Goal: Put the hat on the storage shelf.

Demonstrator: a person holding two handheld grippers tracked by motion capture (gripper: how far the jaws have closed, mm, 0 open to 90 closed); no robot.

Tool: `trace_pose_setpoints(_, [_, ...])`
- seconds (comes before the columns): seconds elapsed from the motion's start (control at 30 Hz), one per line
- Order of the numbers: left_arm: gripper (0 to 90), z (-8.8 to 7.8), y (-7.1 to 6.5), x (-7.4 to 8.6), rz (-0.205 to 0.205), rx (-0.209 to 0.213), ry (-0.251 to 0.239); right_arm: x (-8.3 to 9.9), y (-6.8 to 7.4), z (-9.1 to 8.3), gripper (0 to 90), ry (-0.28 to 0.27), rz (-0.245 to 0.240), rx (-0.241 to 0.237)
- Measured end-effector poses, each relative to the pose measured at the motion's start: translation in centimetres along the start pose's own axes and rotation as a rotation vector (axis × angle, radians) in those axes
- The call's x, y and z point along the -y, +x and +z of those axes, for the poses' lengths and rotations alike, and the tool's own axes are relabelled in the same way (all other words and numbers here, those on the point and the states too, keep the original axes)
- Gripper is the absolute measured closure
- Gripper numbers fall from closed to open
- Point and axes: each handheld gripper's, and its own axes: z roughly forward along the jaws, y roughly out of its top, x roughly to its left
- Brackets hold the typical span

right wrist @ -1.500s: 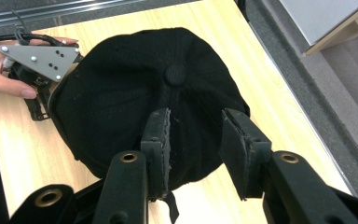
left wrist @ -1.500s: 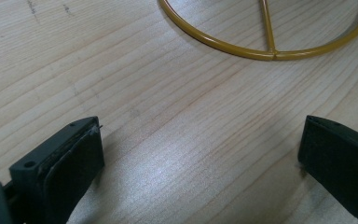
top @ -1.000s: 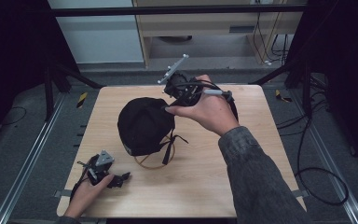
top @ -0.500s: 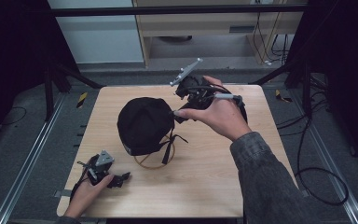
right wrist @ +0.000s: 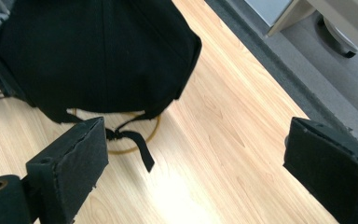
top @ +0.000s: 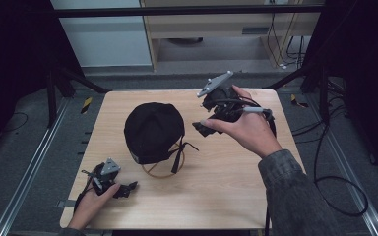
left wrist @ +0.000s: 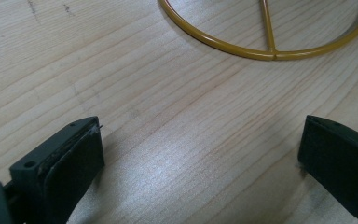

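A black cap [top: 153,132] sits on a yellow wire stand whose ring base [top: 161,171] rests mid-table. A hand holds my right gripper [top: 202,128] just right of the cap and apart from it. Its jaws have just been opening and now stand open, with nothing between them. In the right gripper view the cap [right wrist: 93,51] lies ahead, its strap [right wrist: 137,147] hanging over the ring [right wrist: 154,128] beyond my right gripper [right wrist: 200,163]. My left gripper [top: 125,188] lies at the front left, held by a hand, open [left wrist: 200,158] over bare wood, with the ring [left wrist: 261,49] ahead.
The wooden table [top: 226,196] ends close behind the right hand. Black frame legs [top: 61,86] stand at the back corners. Cables [top: 334,182] trail over the grey floor to the right. A shelf unit [top: 216,29] stands beyond the table.
The right hand and its gripper have moved right, away from the cap's back edge. The cap stays on its stand. The left hand has not moved.
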Motion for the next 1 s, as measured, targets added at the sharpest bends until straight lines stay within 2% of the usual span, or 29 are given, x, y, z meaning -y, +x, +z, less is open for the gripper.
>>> trace_pose_setpoints(0.13, [0.0, 0.0, 0.0, 0.0, 0.0, 0.0, 0.0, 0.8, -0.1, -0.2, 6.0, -0.002, 0.006, 0.001])
trace_pose_setpoints(0.53, [0.0, 0.0, 0.0, 0.0, -0.001, -0.001, -0.002, 4.0, -1.0, -0.1, 6.2, 0.016, 0.044, 0.055])
trace_pose_setpoints(1.0, [0.0, 0.0, 0.0, 0.0, -0.001, -0.001, -0.004, 7.4, -1.7, 0.1, 6.9, 0.032, 0.098, 0.07])
